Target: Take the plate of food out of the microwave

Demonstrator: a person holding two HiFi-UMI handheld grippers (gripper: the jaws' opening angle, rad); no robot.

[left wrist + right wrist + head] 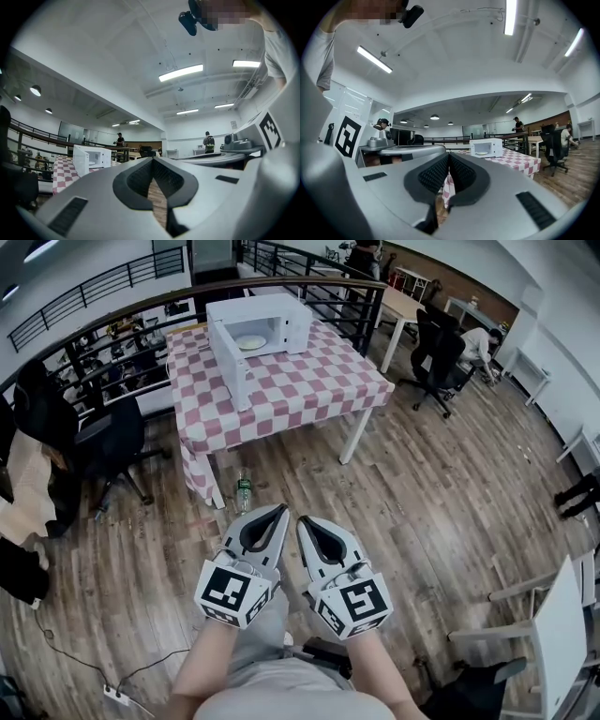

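A white microwave point(258, 329) stands with its door swung open on a table with a red-and-white checked cloth point(309, 381), far ahead of me. Inside it lies a pale plate of food point(251, 343). My left gripper point(280, 510) and right gripper point(302, 520) hang side by side close to my body over the wooden floor, both shut with nothing between the fingers. In the left gripper view the microwave point(93, 157) is small at the left, beyond the gripper point(152, 160). The right gripper view shows the microwave point(486, 147) and the plate point(482, 153) past the gripper point(449, 155).
A water bottle point(243, 491) stands on the floor by the table's near leg. Black office chairs point(112, 442) point(436, 362) flank the table. A black railing point(141, 324) runs behind it. A power strip point(117, 697) lies at lower left, and a white desk point(562, 634) stands at lower right.
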